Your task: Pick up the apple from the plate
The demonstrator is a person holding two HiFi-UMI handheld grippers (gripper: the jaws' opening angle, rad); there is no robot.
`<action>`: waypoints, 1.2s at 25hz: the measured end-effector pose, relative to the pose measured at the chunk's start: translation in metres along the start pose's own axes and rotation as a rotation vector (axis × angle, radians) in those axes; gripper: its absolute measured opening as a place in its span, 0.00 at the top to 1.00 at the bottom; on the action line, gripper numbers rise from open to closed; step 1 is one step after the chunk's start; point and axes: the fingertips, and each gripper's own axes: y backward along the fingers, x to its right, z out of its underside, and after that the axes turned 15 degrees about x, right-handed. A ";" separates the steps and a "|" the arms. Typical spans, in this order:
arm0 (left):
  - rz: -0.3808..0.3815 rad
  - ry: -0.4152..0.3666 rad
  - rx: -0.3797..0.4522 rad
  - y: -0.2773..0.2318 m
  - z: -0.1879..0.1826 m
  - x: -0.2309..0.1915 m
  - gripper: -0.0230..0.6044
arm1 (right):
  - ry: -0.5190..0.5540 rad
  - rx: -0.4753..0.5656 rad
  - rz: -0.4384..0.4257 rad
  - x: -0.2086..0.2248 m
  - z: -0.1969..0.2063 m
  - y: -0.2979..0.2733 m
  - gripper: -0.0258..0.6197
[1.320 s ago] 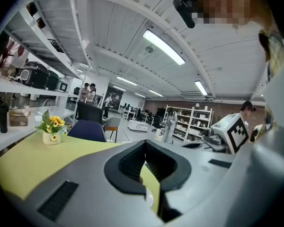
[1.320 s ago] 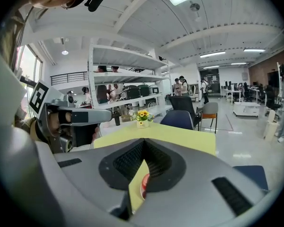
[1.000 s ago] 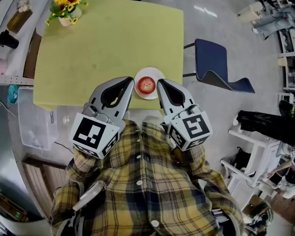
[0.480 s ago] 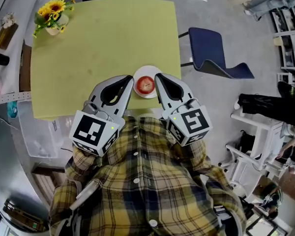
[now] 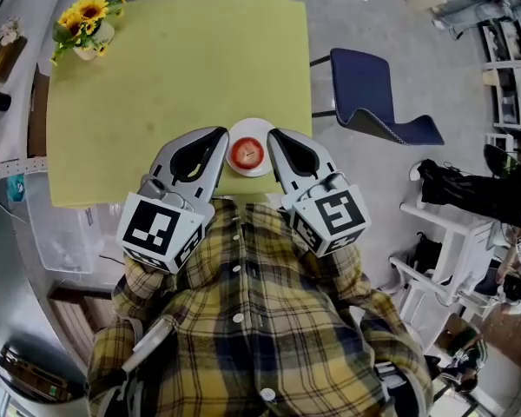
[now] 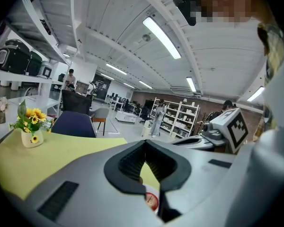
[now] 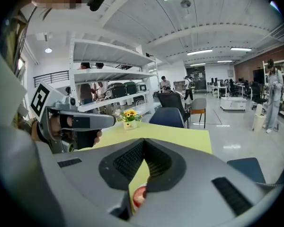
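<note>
A red apple [image 5: 247, 153] lies on a small white plate [image 5: 252, 126] at the near edge of the yellow-green table [image 5: 174, 68]. My left gripper [image 5: 219, 135] is just left of the plate and my right gripper [image 5: 273, 135] just right of it, so the plate sits between their tips. Both are shut with nothing held. In the left gripper view the jaws [image 6: 145, 143] meet, and the apple [image 6: 152, 201] shows below them. Under the closed right jaws [image 7: 144, 142] the apple [image 7: 139, 195] peeks out too.
A vase of sunflowers [image 5: 82, 20] stands at the table's far left corner. A blue chair [image 5: 373, 102] is to the right of the table, another at its far side. Shelving and clutter [image 5: 469, 224] line the right; a plastic bin [image 5: 65, 233] sits on the floor at left.
Both grippers have edged forward along the plate's two sides, still shut. The apple and plate have not moved on the table.
</note>
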 end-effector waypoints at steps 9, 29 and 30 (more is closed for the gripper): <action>-0.045 0.019 -0.007 -0.007 0.012 0.001 0.95 | 0.000 -0.029 -0.070 0.004 0.011 -0.001 0.96; -0.081 0.054 -0.089 -0.010 0.056 -0.020 0.95 | -0.056 -0.110 -0.143 0.012 0.058 -0.010 0.93; -0.082 0.054 -0.094 -0.011 0.058 -0.021 0.95 | -0.062 -0.118 -0.150 0.012 0.061 -0.011 0.89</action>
